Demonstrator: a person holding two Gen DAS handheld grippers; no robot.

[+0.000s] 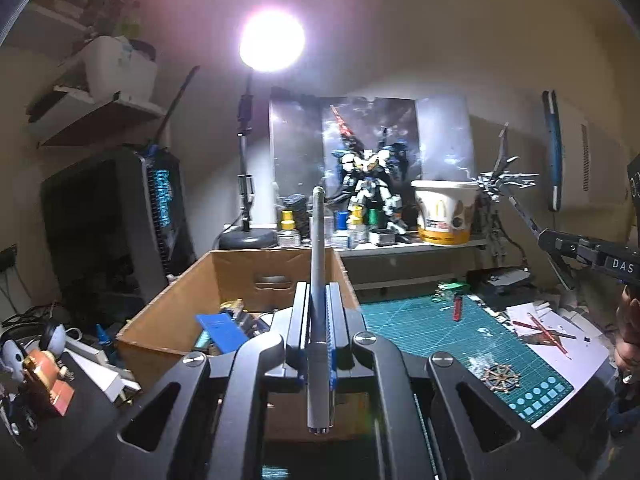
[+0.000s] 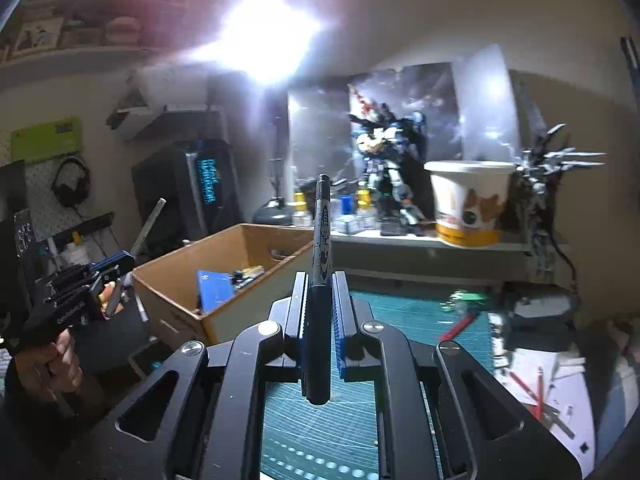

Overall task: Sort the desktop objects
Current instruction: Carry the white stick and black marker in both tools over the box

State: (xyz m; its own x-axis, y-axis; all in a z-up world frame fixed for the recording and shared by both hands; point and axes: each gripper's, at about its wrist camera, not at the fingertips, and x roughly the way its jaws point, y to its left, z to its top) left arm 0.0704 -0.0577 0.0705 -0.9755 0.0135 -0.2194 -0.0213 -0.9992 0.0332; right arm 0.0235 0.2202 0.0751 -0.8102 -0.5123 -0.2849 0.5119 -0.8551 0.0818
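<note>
While glare hides the wall, left tongs (image 1: 319, 312) pinch grey rod (image 1: 318, 240), box (image 1: 256, 276) contents murky.

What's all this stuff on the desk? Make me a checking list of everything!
Surface: green cutting mat, white paper at its right edge.
Job's things: grey pen and black marker, each held upright; cardboard box partly filled.
Clutter: red pen, ship's-wheel trinket, red pencils.
Grippers: left gripper shut on the grey pen; right gripper shut on the black marker.
Cables: tangled wires left of the box.
Surroundings: robot model, paper bucket, bright lamp.
</note>
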